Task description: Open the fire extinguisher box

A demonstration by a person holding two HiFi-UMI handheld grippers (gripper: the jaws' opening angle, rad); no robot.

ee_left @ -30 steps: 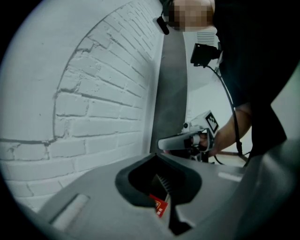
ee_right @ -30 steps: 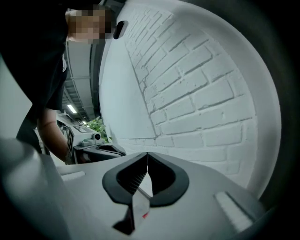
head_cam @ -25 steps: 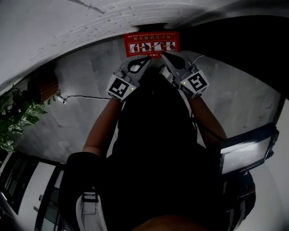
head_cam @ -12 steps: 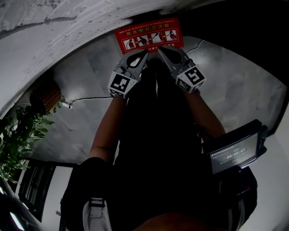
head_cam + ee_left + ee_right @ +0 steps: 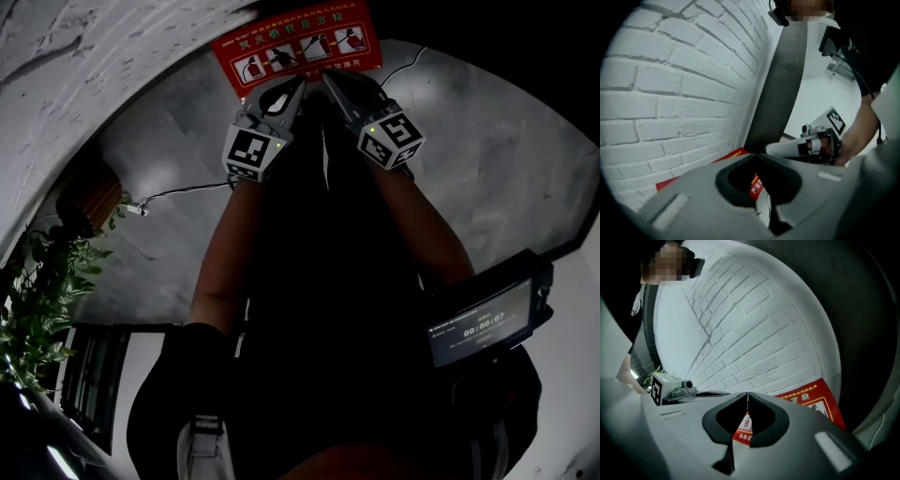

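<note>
While aimed side by side at the fire extinguisher box [image 5: 298, 47], clenched tip to tip on nothing: left gripper [image 5: 298, 84] and right gripper [image 5: 328, 79], smooth grey moulded shells tapering to points. Low against a rough, white-painted brick wall [image 5: 754, 329], on mottled grey floor [image 5: 169, 159]: flat red rectangular face, yellow lettering over a row of white-framed pictograms, just beyond both jaw tips.

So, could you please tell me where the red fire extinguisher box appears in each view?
Head view: red fire extinguisher box at top centre.
Left gripper view: low, left of centre, a red sliver.
Right gripper view: lower right.
Shared landmark: the white brick wall beside it.
</note>
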